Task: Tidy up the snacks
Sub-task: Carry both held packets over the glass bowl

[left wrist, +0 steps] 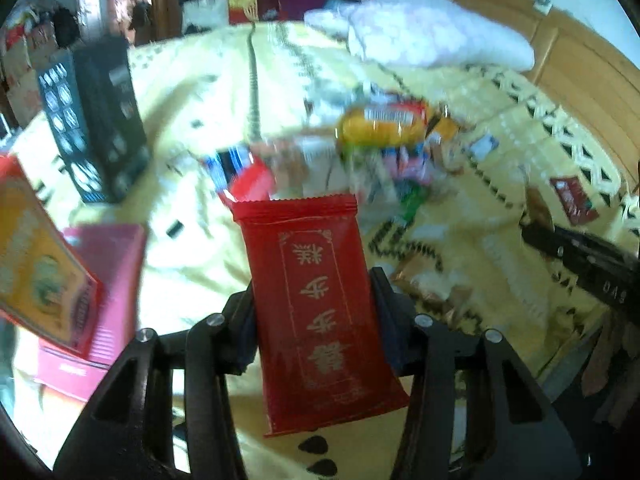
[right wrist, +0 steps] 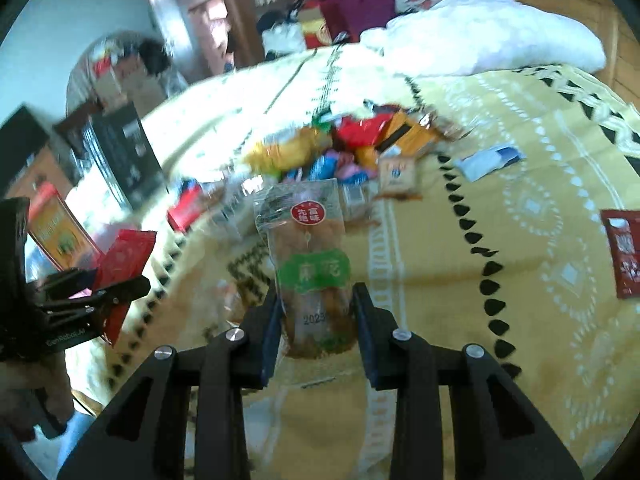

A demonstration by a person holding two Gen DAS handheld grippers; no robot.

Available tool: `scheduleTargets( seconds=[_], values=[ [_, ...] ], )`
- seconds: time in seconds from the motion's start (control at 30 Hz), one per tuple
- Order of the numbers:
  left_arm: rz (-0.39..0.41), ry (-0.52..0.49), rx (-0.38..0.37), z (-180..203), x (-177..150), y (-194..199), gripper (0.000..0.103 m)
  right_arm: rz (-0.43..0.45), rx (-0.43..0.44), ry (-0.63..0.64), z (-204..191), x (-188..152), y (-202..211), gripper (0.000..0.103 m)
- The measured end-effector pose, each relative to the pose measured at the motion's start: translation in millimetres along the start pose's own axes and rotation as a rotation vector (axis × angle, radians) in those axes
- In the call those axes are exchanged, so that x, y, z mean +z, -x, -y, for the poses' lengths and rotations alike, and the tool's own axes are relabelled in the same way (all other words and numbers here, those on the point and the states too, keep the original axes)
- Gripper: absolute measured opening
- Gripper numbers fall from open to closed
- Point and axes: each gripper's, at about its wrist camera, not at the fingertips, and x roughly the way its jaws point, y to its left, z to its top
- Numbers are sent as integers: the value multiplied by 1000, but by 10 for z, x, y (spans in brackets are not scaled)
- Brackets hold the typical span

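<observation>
My left gripper (left wrist: 314, 292) is shut on a red snack packet (left wrist: 316, 300) with gold characters, held above the yellow bedspread. My right gripper (right wrist: 316, 300) is shut on a clear packet of fried twists (right wrist: 308, 256) with a green label. The left gripper with its red packet (right wrist: 120, 260) also shows at the left of the right wrist view. A pile of mixed snacks (left wrist: 384, 140) lies on the bed ahead, and it also shows in the right wrist view (right wrist: 344, 148). The right gripper's body (left wrist: 592, 264) shows at the right of the left wrist view.
A pink box (left wrist: 108, 292) and an orange box (left wrist: 36, 264) sit at the left. A dark box (left wrist: 96, 120) stands behind them. A white pillow (left wrist: 432, 28) lies at the bed's far end. A dark red packet (right wrist: 624, 252) lies at the right.
</observation>
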Motion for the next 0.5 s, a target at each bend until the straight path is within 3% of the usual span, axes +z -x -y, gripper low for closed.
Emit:
scheduleTargets(
  seconds=[0.23,0.5],
  values=[
    [114,4,61,-36,212,469,49,45,30,33,-288,155,265,36],
    [203,18,180,-344,337,858,48,99,65,92,-716,459,465,36]
  ],
)
